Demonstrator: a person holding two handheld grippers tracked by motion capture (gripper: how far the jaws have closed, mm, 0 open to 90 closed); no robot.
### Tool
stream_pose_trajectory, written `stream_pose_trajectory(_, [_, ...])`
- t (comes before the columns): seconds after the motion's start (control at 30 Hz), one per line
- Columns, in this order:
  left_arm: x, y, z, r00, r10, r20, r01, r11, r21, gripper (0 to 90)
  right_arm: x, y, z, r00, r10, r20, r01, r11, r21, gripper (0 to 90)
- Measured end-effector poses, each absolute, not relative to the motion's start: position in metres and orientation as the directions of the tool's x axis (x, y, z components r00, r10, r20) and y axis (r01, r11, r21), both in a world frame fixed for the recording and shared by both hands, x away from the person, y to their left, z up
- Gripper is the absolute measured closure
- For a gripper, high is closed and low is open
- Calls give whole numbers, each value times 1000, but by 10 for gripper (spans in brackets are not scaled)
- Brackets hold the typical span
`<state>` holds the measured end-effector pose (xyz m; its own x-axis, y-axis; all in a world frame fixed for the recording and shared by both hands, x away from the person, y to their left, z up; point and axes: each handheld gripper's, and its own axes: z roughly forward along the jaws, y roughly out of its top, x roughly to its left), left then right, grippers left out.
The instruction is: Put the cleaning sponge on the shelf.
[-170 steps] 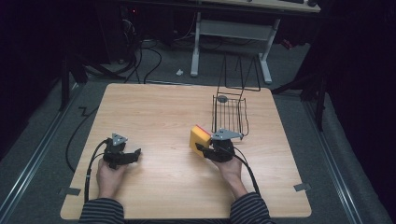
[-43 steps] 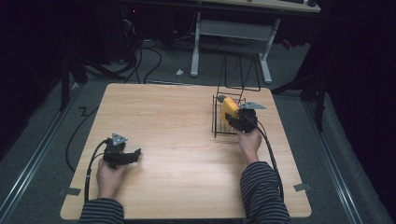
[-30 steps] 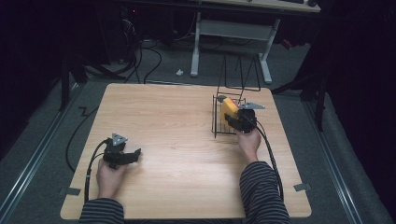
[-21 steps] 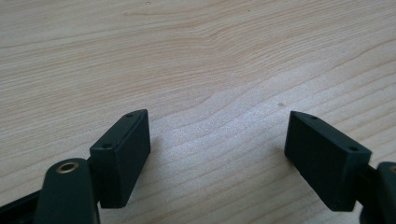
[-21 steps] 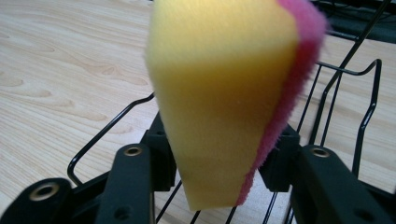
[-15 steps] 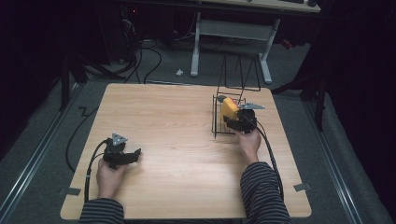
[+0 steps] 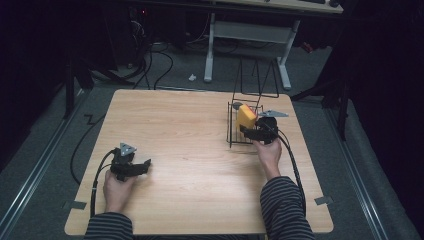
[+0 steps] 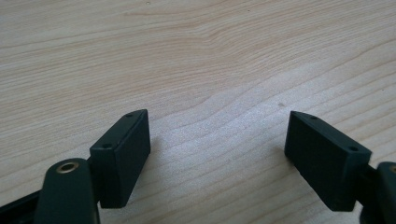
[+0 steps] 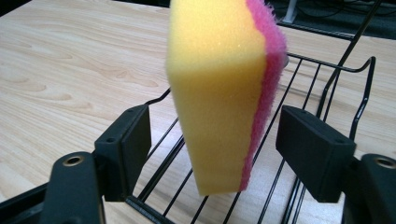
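At the left of the high view the left gripper (image 7: pixel 141 167) rests low on the wooden table (image 7: pixel 190 145), near the front left corner, held in the person's left hand (image 7: pixel 117 189) with its black cable (image 7: pixel 95 182) looping back beside the wrist and a grey three-cornered plate on top. In the left gripper view its jaws stand wide apart with nothing but bare wood grain between them. The middle of the table lies between the two hands, which are well apart. Farther right, toward the far right part of the table, stands a black wire rack (image 7: pixel 239 135) with a tall wire handle rising behind it. A sponge (image 7: pixel 246 116), yellow with a pink scrubbing layer on one face, stands on edge in the rack. The right gripper (image 7: pixel 247 131) sits at the rack's near side, held in the right hand (image 7: pixel 267 152), whose striped sleeve (image 7: pixel 282 210) comes in from the bottom edge. In the right gripper view the sponge (image 9: pixel 224 93) stands upright and slightly tilted between the jaws, above the rack's wires (image 9: pixel 299 121); the jaws have just been opening and now stand wide, with a clear gap on each side, so neither pad presses on the sponge.
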<state>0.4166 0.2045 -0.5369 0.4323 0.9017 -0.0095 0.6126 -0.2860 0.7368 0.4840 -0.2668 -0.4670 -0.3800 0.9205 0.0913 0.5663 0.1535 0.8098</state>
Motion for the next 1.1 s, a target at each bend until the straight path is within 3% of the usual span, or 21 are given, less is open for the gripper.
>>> stream_pose_trajectory(1.1, [417, 204, -537, 433, 901, -9, 613, -287, 736, 230, 434, -285, -436, -411, 907, 93, 483, 130, 866, 285])
